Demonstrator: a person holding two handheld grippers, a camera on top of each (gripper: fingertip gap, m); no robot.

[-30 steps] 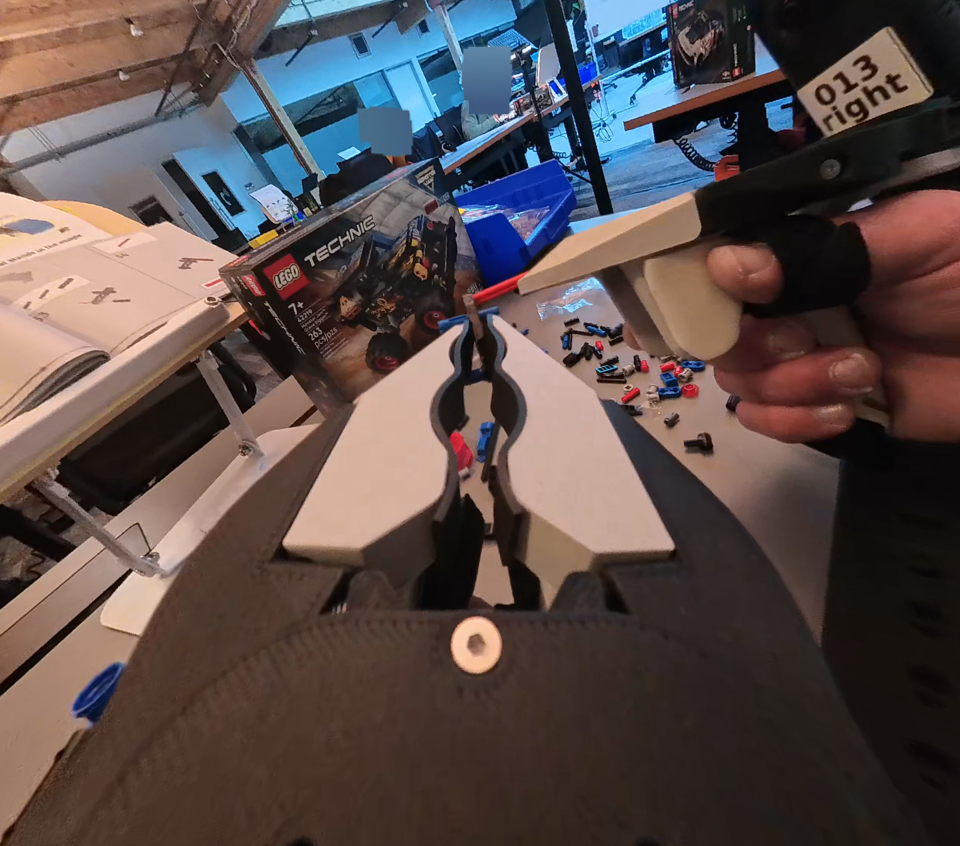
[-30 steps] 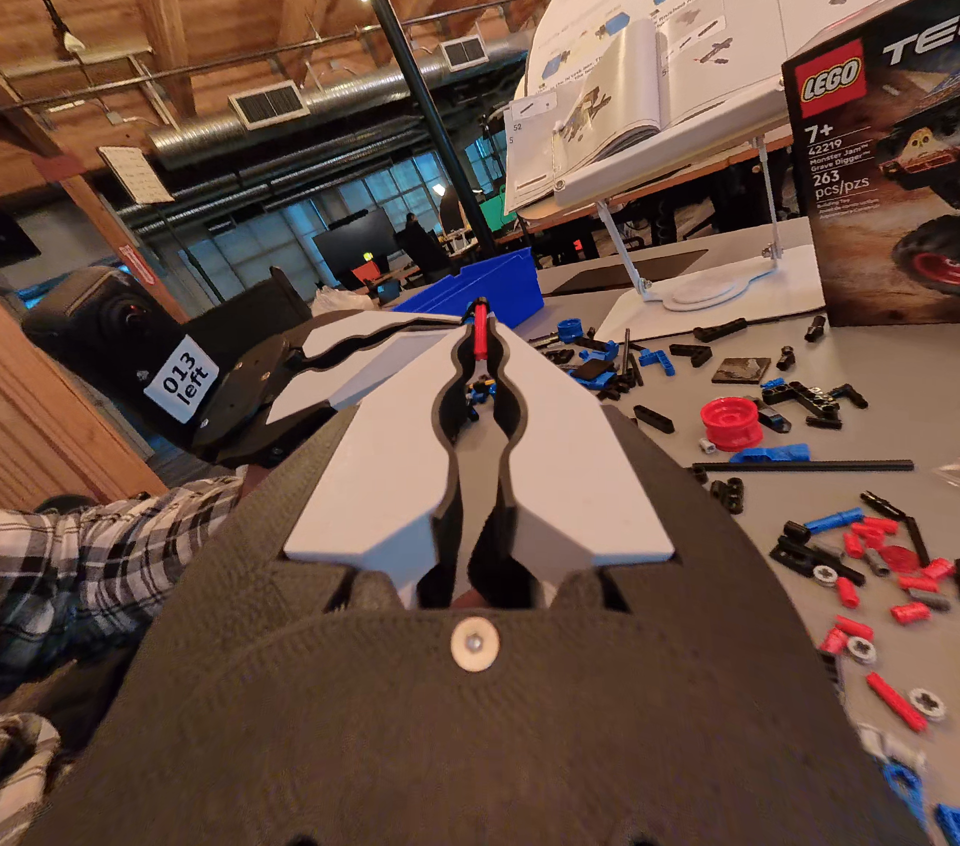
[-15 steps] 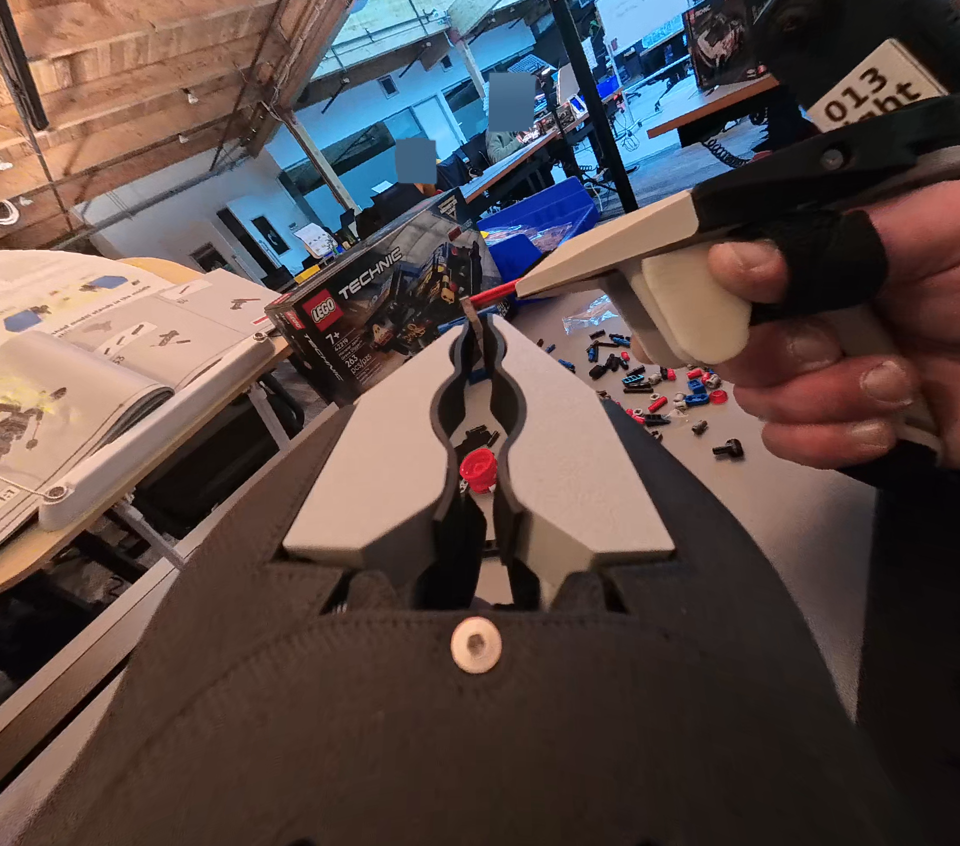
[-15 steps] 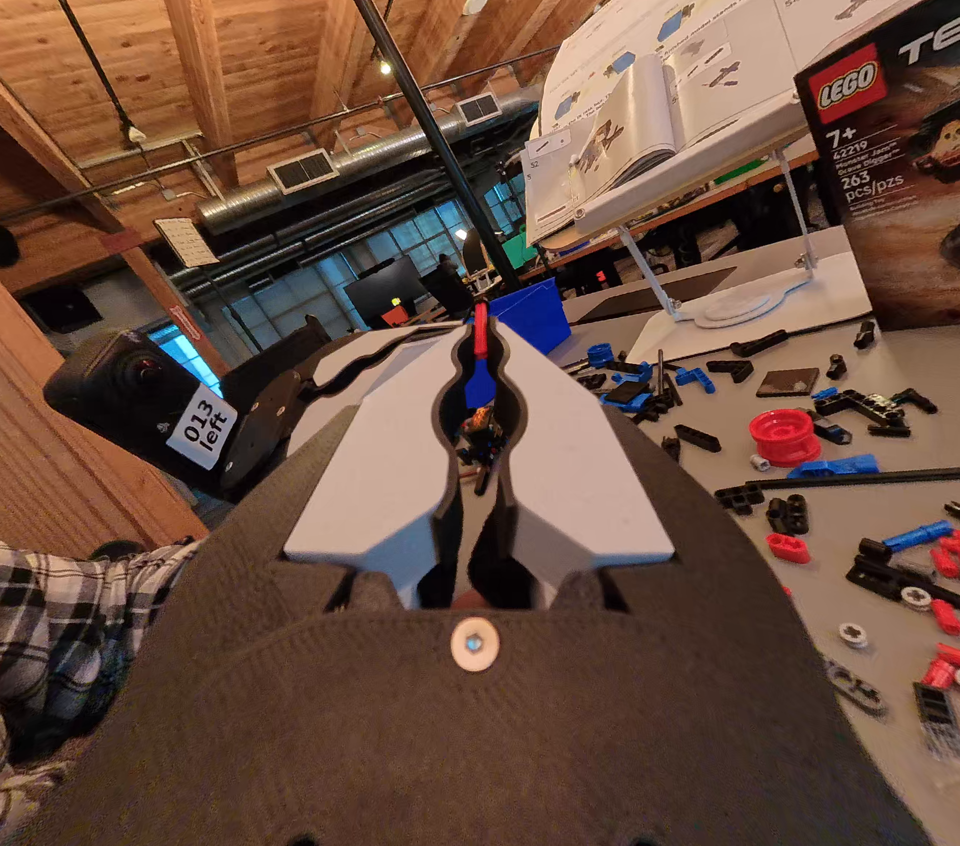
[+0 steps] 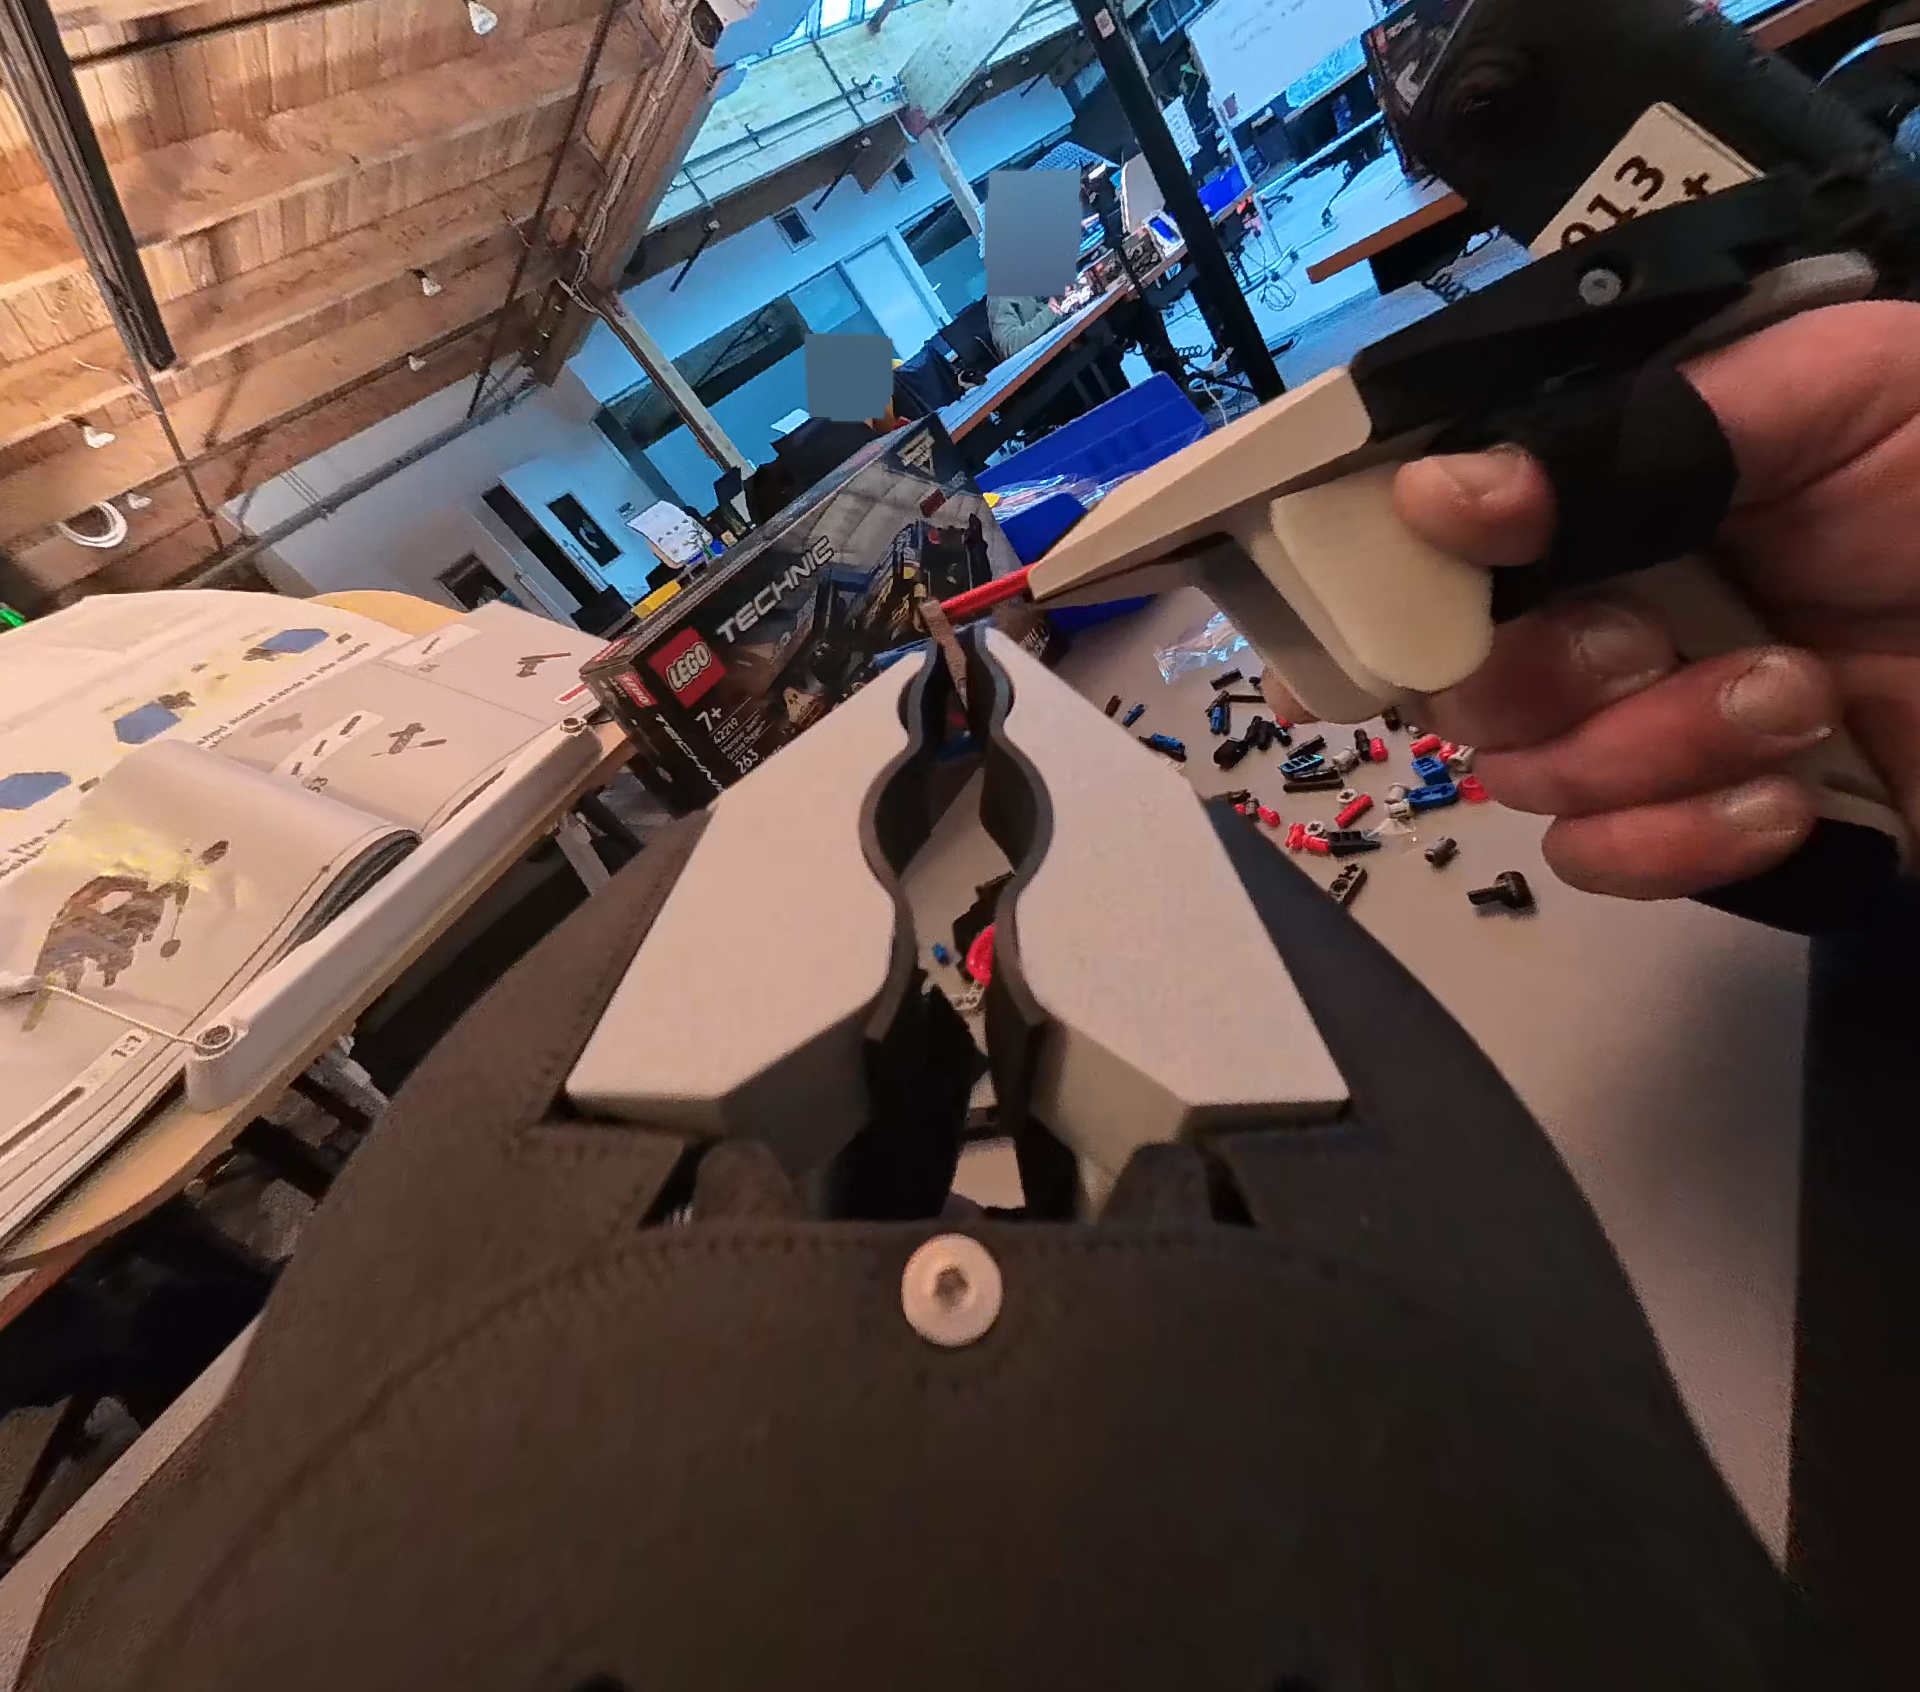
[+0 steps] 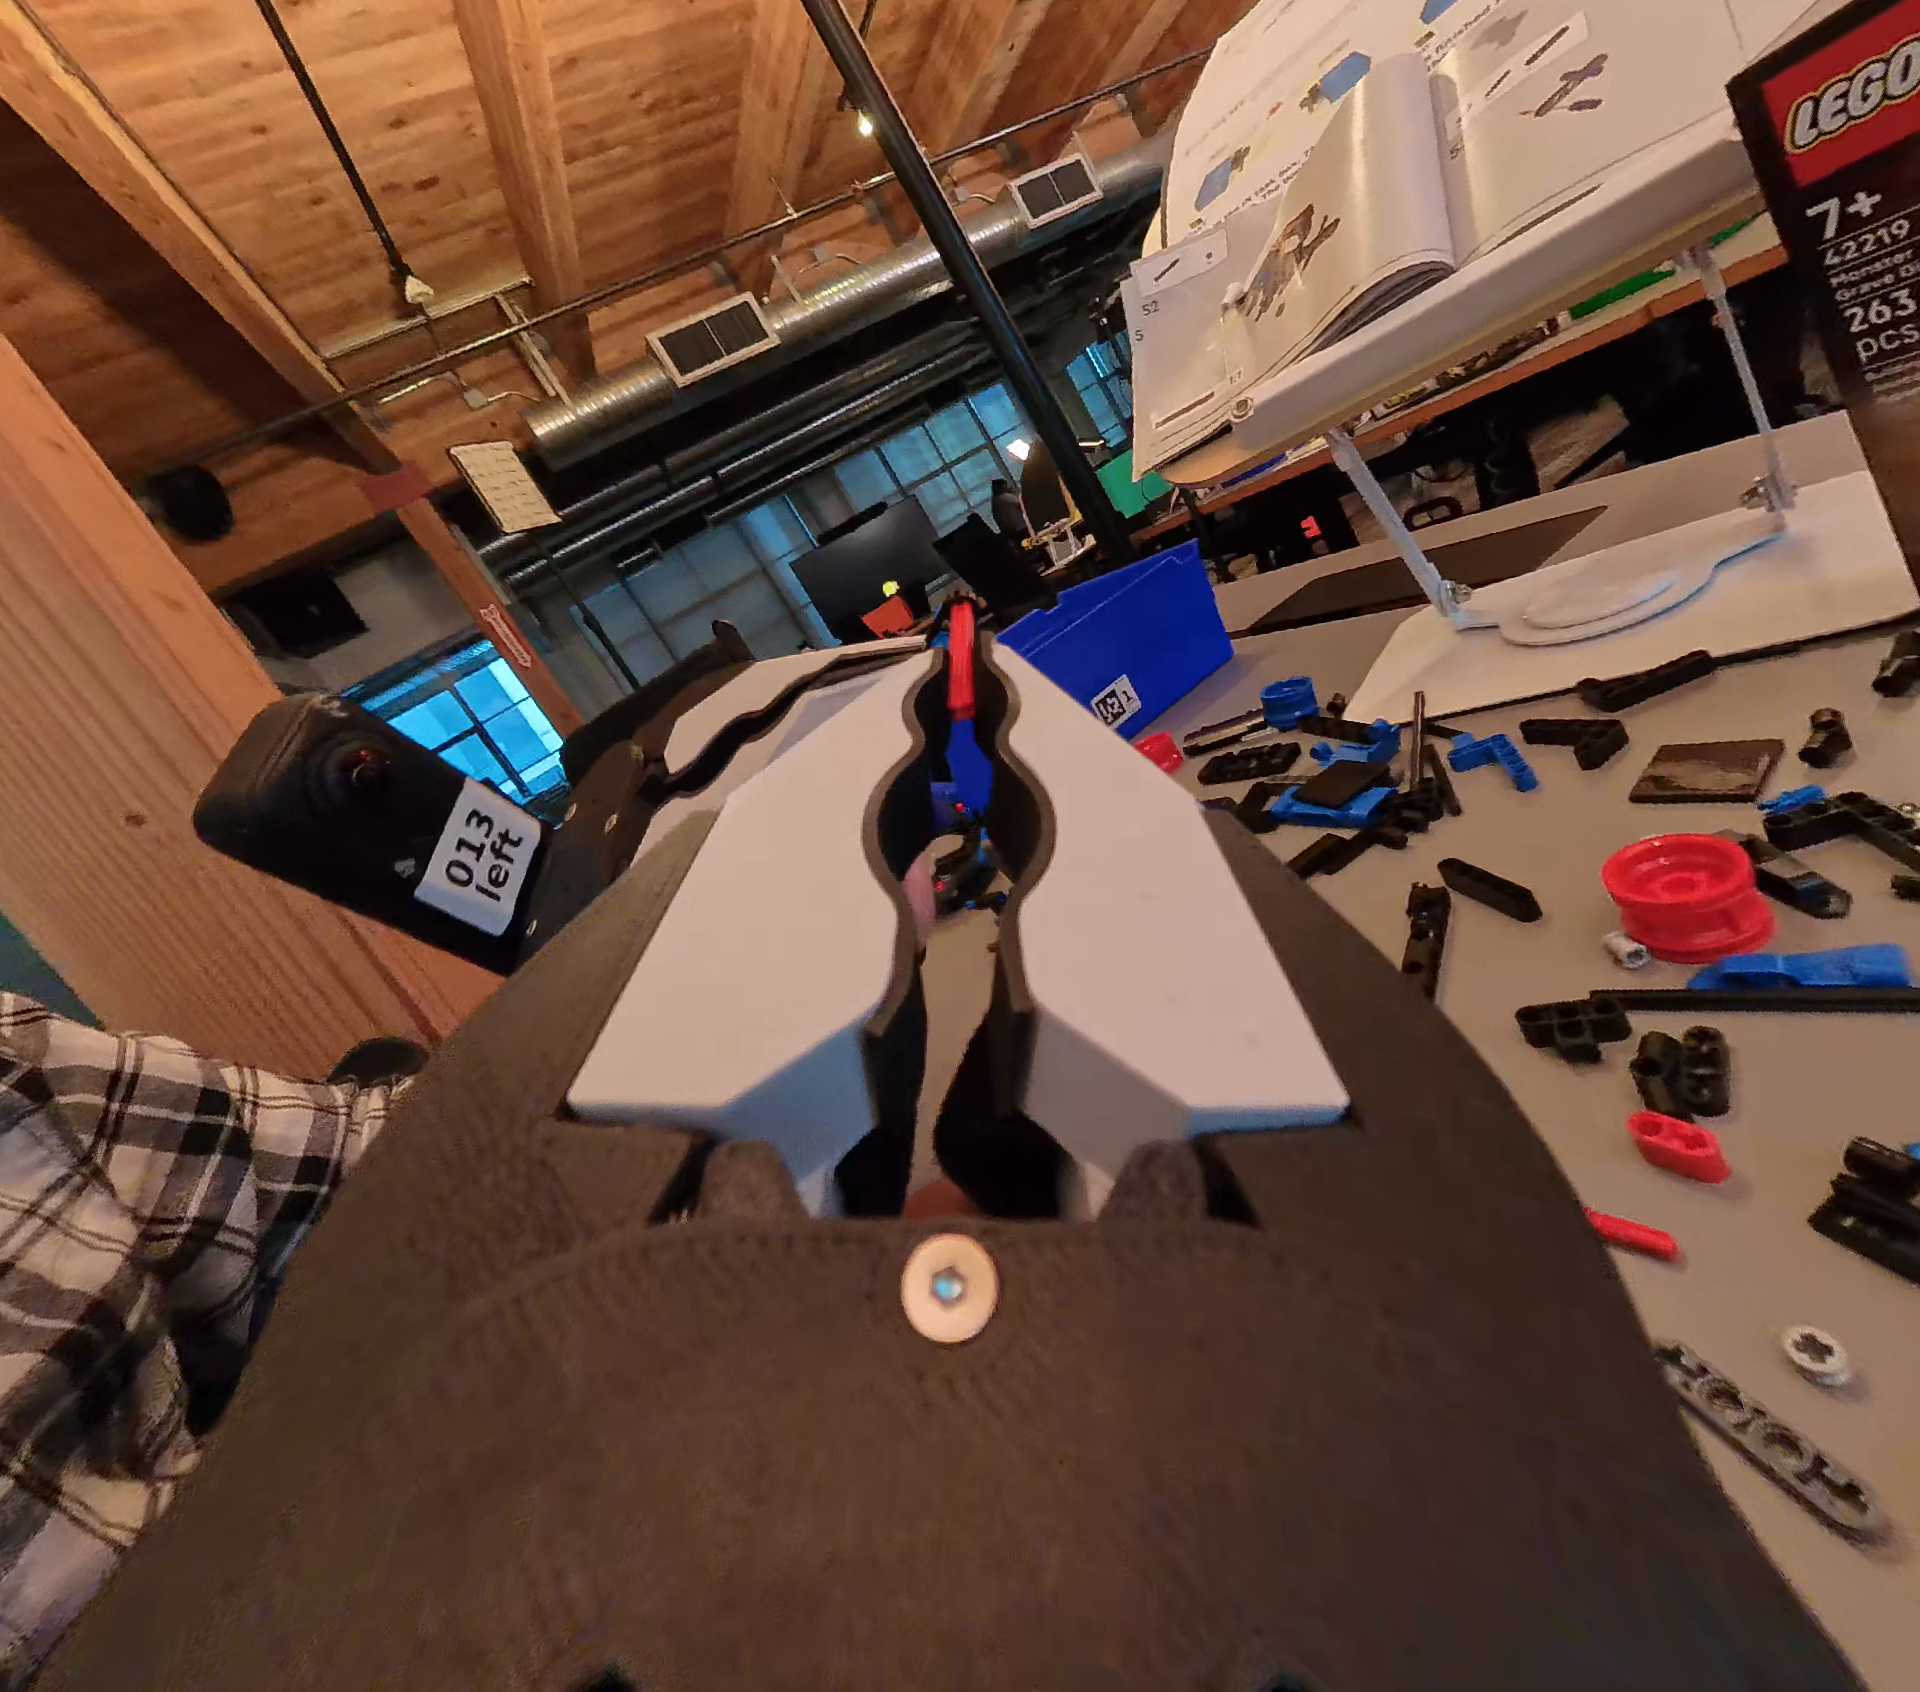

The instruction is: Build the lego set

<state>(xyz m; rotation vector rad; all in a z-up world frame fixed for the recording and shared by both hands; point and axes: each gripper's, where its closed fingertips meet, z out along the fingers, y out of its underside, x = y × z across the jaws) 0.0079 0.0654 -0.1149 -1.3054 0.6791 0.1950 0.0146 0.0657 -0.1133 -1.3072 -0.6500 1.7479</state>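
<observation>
The left gripper (image 5: pixel 956 655) is clamped on a small grey piece (image 5: pixel 943 634); the right gripper (image 6: pixel 961 655) pinches a red axle (image 6: pixel 958 671) whose tip meets that piece; keep the axle square to its hole and press gently; beyond, loose parts (image 6: pixel 1683 899) litter the table (image 6: pixel 1558 1123).

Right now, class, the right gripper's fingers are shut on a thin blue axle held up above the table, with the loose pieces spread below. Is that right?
Not quite: the axle is red, not blue. The right wrist view shows the right gripper shut on a thin red axle, above the table and its loose pieces. The rest stands.
</observation>
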